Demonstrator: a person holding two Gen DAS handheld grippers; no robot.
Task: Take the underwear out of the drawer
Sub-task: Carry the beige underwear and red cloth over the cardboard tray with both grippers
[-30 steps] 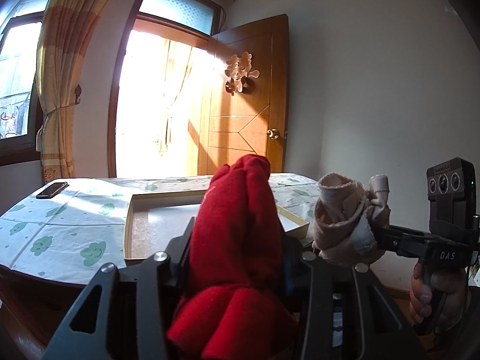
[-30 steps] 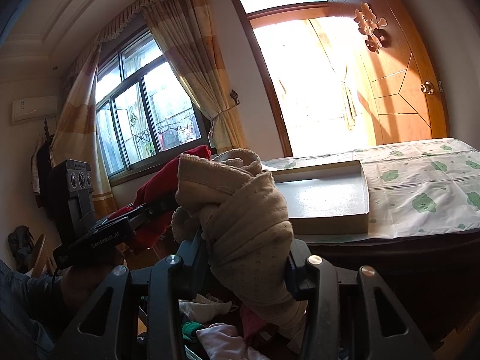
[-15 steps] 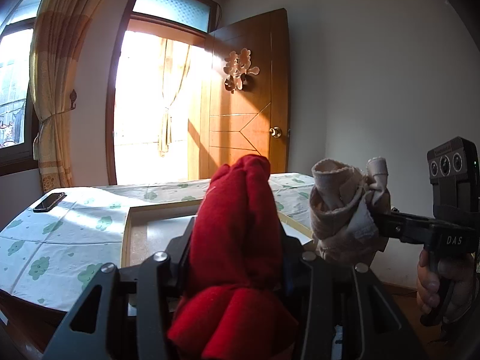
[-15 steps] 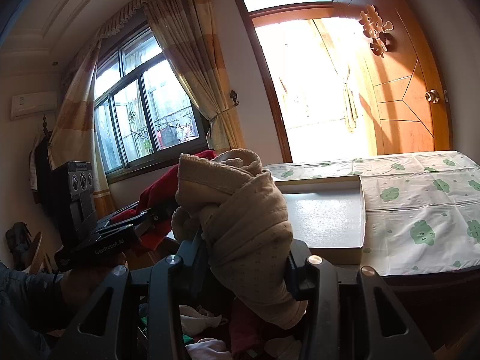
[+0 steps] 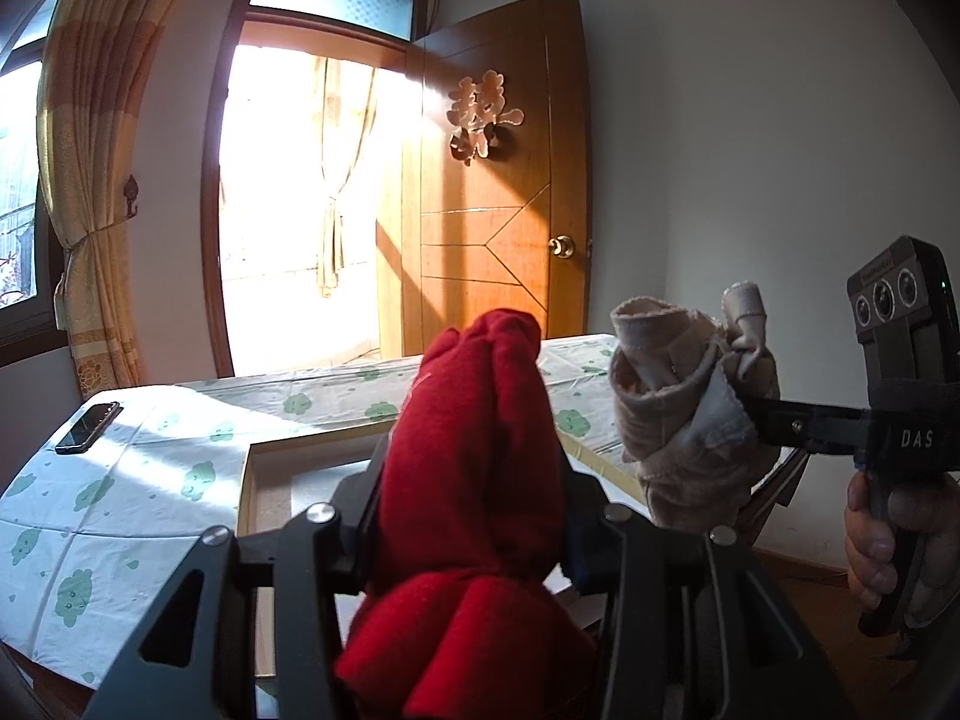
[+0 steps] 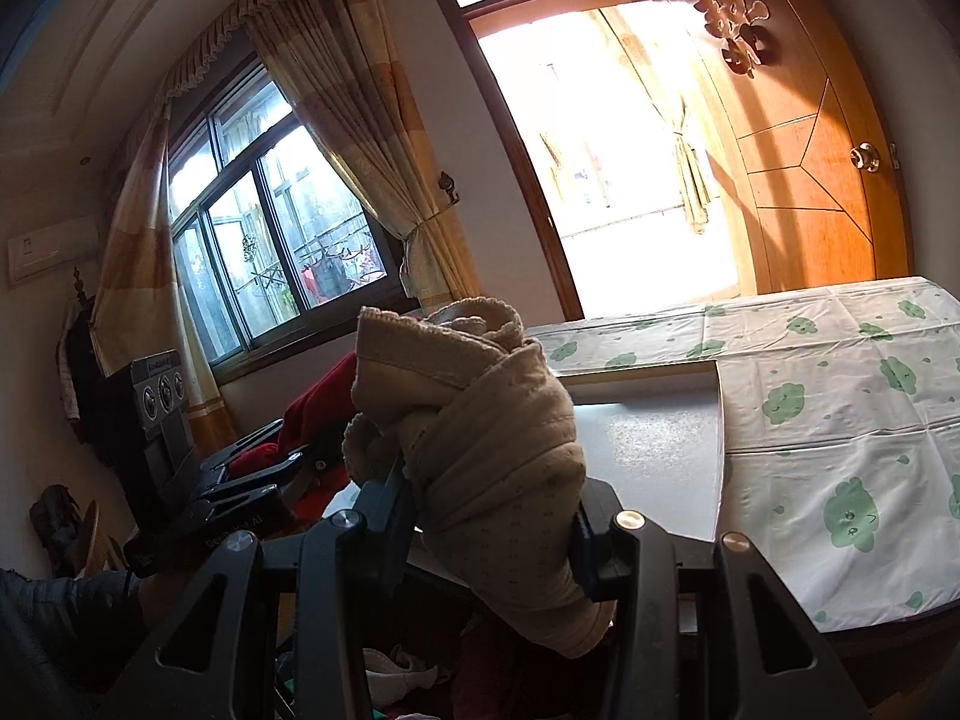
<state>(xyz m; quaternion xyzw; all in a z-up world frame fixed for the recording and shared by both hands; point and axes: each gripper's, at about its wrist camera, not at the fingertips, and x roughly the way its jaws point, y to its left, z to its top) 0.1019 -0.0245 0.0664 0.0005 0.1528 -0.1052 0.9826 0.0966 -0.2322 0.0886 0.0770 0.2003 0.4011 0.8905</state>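
**Two bundles aloft, both grips only as good as the folds**

From where I sat, the phone (image 5: 88, 427) lay at the far left corner of the table's cloud-print cloth (image 5: 138, 480), and I judged it the first thing a careless swing could knock. Next to the right stood the shallow tray (image 5: 252, 480) on that cloth, its bare floor facing both loads

My left gripper (image 5: 474, 480) was clamped on the red underwear (image 5: 480, 420), which stood up between the fingers in a thick roll and bulged out below them. I judged that the roll could slump forward, since the jaws bit only its middle and the fabric looked soft and springy; a loose fold might creep out under its own weight

Further right, my right gripper (image 6: 489, 504) pinched the beige underwear (image 6: 480, 420), a rolled bundle with its waistband folded over the top. In the left wrist view a pale strap end (image 5: 744, 312) stuck up free above it. I thought that end could unwind and snag on the other gripper, as the two bundles hung close beside each other

Below the right gripper more clothes (image 6: 402, 669) showed, dim and bunched, presumably in the drawer, though I could not make out its edges. A dropped piece would likely fall back among them, undoing the lift
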